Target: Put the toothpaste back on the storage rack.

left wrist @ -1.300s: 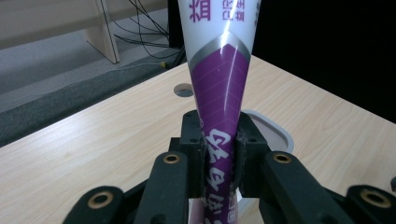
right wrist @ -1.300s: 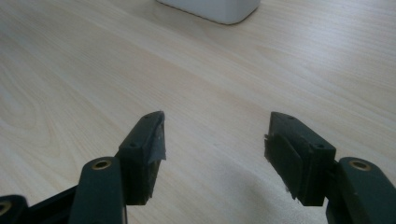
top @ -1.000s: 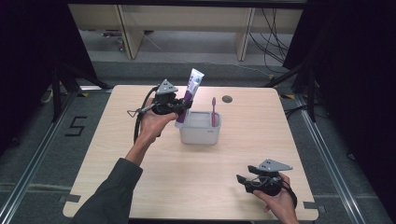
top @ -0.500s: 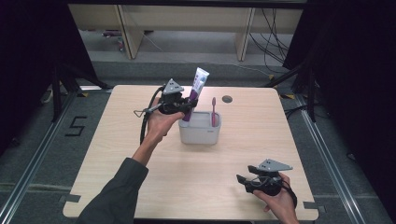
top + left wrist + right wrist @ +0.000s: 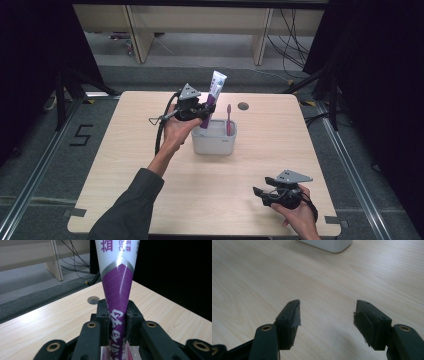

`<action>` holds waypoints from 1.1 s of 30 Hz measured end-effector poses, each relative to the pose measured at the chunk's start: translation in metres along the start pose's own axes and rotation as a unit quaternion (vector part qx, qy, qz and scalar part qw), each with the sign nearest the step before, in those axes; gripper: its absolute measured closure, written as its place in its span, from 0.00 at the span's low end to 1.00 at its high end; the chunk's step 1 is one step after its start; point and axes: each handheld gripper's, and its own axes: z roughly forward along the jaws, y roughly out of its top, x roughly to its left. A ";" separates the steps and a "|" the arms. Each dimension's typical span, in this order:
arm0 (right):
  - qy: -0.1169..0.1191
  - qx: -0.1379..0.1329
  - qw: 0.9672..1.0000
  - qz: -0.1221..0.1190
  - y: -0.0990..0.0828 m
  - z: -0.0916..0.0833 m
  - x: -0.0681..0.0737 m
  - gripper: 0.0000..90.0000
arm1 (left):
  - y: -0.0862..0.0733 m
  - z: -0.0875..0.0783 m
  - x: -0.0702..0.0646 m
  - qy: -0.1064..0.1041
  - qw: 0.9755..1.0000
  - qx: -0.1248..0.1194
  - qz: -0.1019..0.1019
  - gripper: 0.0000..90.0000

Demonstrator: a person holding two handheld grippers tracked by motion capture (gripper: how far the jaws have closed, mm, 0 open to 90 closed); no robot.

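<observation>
a: left gripper (image 5: pixel 204 111) clamped on the toothpaste tube (image 5: pixel 214 92), jaws squeezing the purple lower part from both sides. left gripper view has the tube (image 5: pixel 117 302) pinched tight between the two black jaws, rising up out of frame.

b: where's the tube sit?

a: upright, slight tilt, lower end down in the white holder (image 5: pixel 214 143). holder's on the table (image 5: pixel 150 170), centre and a bit toward the far side. tube's at the holder's left end.

b: anything else in the holder?

a: pink toothbrush (image 5: pixel 229 120), standing upright at the right end, apart from the tube.

b: right gripper?

a: right gripper (image 5: pixel 261 192) near right corner of the table, held in the hand (image 5: pixel 300 215), jaws spread apart with nothing between them. right gripper view: bare wood between the jaws, gripper (image 5: pixel 325 312) just over the tabletop, holder's edge (image 5: pixel 329 245) far off at the top of the frame.

b: touching anything?

a: no, well apart from holder and tube.

b: other stuff?

a: round cable hole (image 5: pixel 243 106) in the table at the far side, just right of the holder. also seen behind the tube in the left gripper view (image 5: pixel 93 300). left forearm in a dark sleeve (image 5: pixel 130 205) comes in from the near left.
</observation>
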 end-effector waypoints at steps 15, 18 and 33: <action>-0.003 0.001 1.000 -0.004 0.000 -0.001 0.001 0.43 | -0.002 0.019 -0.008 -0.001 1.000 -0.006 -0.008 0.85; -0.002 0.001 1.000 -0.005 0.000 -0.001 0.001 0.43 | -0.005 0.025 -0.010 -0.001 1.000 -0.002 -0.006 0.85; 0.009 -0.001 1.000 0.000 0.000 0.000 0.001 0.43 | -0.018 0.037 -0.009 0.005 1.000 0.004 -0.007 0.84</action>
